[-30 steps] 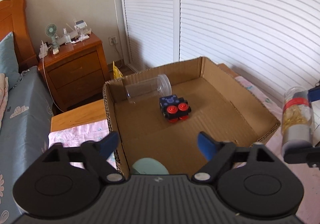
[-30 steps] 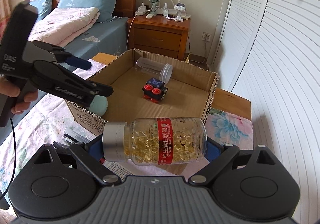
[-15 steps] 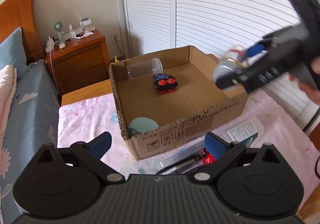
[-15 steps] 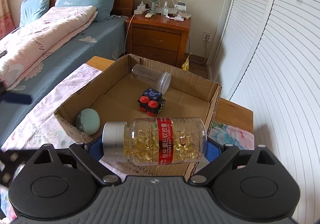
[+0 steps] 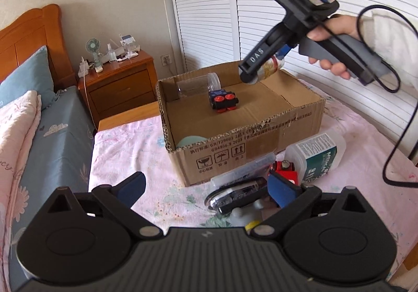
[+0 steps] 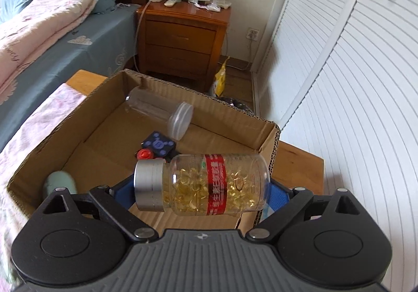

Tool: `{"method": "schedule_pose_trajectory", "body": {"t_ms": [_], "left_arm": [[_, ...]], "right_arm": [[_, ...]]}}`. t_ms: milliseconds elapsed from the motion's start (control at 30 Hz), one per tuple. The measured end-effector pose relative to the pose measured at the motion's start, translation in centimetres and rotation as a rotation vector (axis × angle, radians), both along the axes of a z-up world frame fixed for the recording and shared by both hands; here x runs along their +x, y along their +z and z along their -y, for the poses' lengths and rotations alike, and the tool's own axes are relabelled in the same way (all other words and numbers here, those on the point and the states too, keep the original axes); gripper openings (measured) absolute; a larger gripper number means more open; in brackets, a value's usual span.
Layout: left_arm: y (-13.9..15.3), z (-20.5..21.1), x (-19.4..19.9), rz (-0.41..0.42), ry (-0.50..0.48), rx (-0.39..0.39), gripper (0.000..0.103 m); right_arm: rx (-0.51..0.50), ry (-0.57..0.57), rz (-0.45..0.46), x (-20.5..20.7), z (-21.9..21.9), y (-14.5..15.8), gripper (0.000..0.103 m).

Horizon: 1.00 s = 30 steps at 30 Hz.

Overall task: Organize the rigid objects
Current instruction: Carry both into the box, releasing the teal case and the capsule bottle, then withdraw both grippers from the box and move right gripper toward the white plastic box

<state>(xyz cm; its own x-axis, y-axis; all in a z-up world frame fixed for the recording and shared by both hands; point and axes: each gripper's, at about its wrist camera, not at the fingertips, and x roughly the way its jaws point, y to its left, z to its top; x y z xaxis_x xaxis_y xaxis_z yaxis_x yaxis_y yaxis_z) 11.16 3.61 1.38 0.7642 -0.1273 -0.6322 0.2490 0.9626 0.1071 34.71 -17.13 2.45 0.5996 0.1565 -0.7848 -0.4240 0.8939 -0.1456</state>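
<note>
The cardboard box (image 5: 261, 132) sat open on the pink floral cloth (image 5: 125, 151), already holding 3 things: a clear jar (image 6: 159, 111) lying on its side by the far wall, a blue and red toy block (image 5: 223, 101) mid-floor, and a pale green round object (image 6: 60, 182) in the near corner. Above the box's right side hung the right gripper (image 6: 201, 187), clenched across the capsule bottle (image 6: 206, 185), whose long axis ran crosswise between the fingers, silver cap to the left. The box floor lay directly below and ahead of it, so a lowering looked like the next need. The left gripper (image 5: 206, 187) waited released, well back, nearer the white bottle (image 5: 316, 156) and the clear case (image 5: 240, 192) outside the box.
</note>
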Motion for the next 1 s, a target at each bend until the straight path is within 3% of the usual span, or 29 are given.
{"method": "schedule_pose_trajectory", "body": {"t_ms": [233,633,1000], "left_arm": [[-0.5,-0.8,-0.2,-0.026,0.03,-0.042,0.099],[-1.4,-0.8,-1.2,-0.064,0.078,-0.047,0.099],[-2.6,-0.8,-2.4,-0.121,0.088,-0.061,0.099]], "right_arm": [[0.027,-0.009,0.007,-1.2,0.7,0.1,0.103],[0.099,-0.061,0.033,-7.7,4.0,1.0,0.103],[0.126,-0.119,-0.072,-11.2,5.5,-3.0,0.103]]}}
